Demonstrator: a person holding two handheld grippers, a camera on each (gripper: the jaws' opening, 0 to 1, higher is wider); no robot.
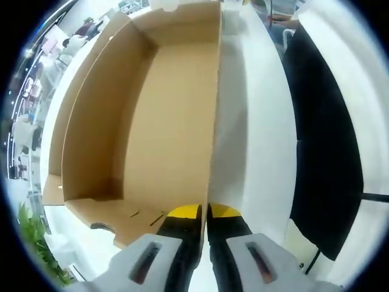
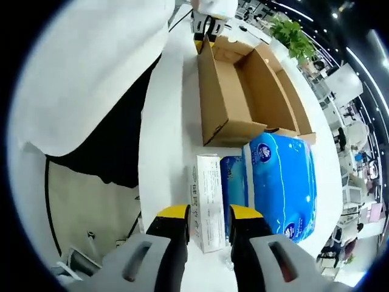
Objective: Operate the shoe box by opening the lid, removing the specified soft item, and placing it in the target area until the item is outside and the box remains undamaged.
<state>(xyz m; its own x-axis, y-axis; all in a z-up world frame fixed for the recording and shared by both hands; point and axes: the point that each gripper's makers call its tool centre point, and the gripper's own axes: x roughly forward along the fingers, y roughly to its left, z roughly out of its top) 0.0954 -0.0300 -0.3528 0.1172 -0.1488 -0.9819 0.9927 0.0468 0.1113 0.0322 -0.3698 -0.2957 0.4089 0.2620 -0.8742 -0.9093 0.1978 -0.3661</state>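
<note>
The open cardboard shoe box (image 1: 152, 115) stretches ahead of the left gripper (image 1: 203, 213), whose fingers pinch its near wall edge. The blue soft pack (image 2: 279, 182) lies outside the box, just ahead-right of the right gripper (image 2: 209, 214); its fingers stand apart around a small white carton (image 2: 205, 201).

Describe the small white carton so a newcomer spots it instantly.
Start at the open cardboard box on the white table. Nearer the right gripper lies a blue plastic-wrapped pack. The white carton lies against that pack's side: slim, rectangular, white with small print.
</note>
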